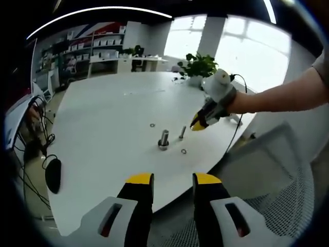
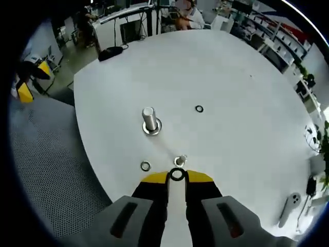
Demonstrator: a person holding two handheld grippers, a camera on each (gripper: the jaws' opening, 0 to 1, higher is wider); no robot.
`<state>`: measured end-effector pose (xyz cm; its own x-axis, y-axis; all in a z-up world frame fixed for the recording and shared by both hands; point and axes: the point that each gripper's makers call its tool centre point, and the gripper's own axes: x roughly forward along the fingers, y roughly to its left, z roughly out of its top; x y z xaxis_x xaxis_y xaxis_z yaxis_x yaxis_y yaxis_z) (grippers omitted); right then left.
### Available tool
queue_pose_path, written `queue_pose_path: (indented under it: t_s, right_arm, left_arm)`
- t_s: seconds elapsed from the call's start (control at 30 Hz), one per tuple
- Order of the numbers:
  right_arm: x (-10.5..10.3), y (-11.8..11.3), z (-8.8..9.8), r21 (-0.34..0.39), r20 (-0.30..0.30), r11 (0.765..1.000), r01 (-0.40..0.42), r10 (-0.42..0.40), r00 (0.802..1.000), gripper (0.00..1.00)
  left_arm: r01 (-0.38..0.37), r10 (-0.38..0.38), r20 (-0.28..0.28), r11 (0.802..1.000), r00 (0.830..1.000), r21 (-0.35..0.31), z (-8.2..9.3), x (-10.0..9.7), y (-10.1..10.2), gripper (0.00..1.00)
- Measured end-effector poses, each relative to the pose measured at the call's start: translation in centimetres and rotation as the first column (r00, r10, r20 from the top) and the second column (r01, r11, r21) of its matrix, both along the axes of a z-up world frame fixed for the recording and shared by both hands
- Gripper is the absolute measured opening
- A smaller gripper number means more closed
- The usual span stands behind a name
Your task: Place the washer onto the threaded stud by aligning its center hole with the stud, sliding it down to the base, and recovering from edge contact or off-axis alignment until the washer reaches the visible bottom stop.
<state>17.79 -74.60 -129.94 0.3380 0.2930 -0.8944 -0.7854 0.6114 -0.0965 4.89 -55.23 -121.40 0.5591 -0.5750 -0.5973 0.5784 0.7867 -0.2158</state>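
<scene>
In the left gripper view, the left gripper (image 1: 172, 181) hangs back at the near edge of the white table (image 1: 103, 123), its yellow-tipped jaws parted with nothing between them. Across the tabletop the right gripper (image 1: 198, 125), held at the end of a person's outstretched arm (image 1: 288, 95), hovers close above a slim threaded stud (image 1: 182, 133). A thicker upright bolt (image 1: 163, 139) stands just beside it, with one loose ring (image 1: 184, 151) lying nearer the edge and another ring (image 1: 152, 125) farther in. A potted plant (image 1: 197, 66) sits at the far rim before bright windows; shelving lines the room's left wall, and a mesh chair (image 1: 277, 185) stands at the right.

In the right gripper view, the right gripper (image 2: 177, 176) is clenched on the washer (image 2: 177, 174), pinched at its rim between the yellow tips, with the threaded stud (image 2: 180, 160) just beyond and seen almost end-on. The washer appears close to the stud's tip but not yet threaded over it. Doing this step well likely means levelling the washer, centring its hole over the tip, and easing down; if an edge catches, a small lift and re-centring seems wiser than pushing. The thick bolt (image 2: 150, 120) and the loose rings (image 2: 145, 166) (image 2: 199, 108) lie apart on the smooth white surface (image 2: 247, 113), while desks and a seated person occupy the background
</scene>
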Motion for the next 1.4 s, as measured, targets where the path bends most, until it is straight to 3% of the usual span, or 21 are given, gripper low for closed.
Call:
queue_pose_path:
  t_s: [0.2,0.43,0.87,1.4]
  right_arm:
    - [0.8,0.7,0.4,0.002,0.018,1.000,-0.021,0.021,1.000,0.13]
    - [1.7,0.7,-0.5,-0.030,0.005,0.999,-0.045,0.045,0.999,0.13]
    - [1.6,1.1,-1.5,-0.056,-0.024,0.996,-0.069,0.068,0.997,0.13]
    - [1.5,1.3,-5.2,-0.112,-0.088,0.989,-0.095,0.085,0.992,0.14]
  left_arm:
    - [0.004,-0.004,0.000,1.000,1.000,0.003,-0.1,0.0,0.0,0.28]
    - [-0.003,0.003,0.000,1.000,1.000,0.004,-0.1,0.0,0.1,0.28]
    - [-0.006,0.006,-0.001,1.000,1.000,0.005,-0.1,0.0,0.1,0.28]
    - [-0.009,0.009,-0.006,1.000,1.000,0.004,-0.2,0.0,0.2,0.28]
